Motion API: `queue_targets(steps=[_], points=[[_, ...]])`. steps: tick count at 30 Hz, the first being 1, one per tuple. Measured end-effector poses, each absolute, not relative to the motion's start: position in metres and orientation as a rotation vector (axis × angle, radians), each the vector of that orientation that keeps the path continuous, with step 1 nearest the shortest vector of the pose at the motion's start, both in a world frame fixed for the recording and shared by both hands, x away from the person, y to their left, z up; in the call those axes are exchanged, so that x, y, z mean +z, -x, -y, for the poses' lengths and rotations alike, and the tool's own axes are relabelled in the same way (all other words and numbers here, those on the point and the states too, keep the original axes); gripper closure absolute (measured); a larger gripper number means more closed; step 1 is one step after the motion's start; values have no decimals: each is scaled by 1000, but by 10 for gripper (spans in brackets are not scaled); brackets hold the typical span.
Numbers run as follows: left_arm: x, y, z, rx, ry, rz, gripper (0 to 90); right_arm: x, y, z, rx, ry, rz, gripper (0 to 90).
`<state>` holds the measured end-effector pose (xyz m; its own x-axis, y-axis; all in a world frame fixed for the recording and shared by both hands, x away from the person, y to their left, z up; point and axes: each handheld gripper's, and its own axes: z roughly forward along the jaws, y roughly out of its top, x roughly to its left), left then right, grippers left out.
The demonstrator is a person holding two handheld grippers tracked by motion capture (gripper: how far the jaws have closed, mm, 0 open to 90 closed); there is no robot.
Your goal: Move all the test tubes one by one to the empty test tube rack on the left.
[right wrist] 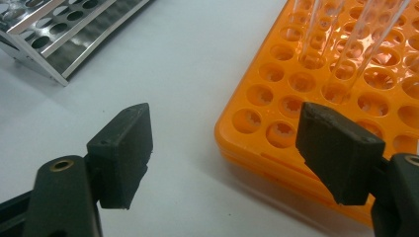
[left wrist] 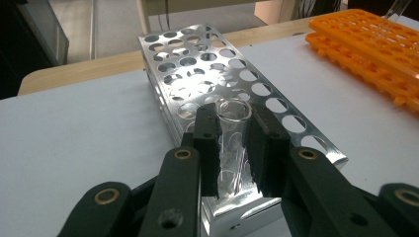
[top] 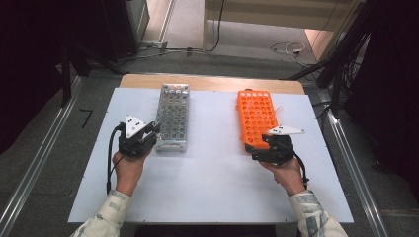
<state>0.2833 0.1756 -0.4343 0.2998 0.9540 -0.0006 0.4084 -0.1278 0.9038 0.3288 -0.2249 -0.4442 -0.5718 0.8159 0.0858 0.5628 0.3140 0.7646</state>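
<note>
Glass tube (left wrist: pixel 232 133) in left gripper (left wrist: pixel 233 148)

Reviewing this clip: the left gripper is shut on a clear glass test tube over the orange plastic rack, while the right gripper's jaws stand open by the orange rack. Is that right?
Not quite. The left gripper is shut on the glass test tube over the metal rack, not the orange one, as the left gripper view shows. The rest holds: the right gripper stands open by the orange rack.

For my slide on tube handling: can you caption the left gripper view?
Left tool shut on a clear glass tube above the metal rack, orange rack beyond.
</note>
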Motion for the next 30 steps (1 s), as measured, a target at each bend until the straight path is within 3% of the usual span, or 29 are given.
queue_targets(steps=[22,30], points=[[-447,-284,-173,758,-1740,-1278,739,-445,-329,224,1123,-1240,-2277,209],[-445,-282,-173,731,-1718,-1266,691,-445,-328,225,1125,-1242,-2275,210]])
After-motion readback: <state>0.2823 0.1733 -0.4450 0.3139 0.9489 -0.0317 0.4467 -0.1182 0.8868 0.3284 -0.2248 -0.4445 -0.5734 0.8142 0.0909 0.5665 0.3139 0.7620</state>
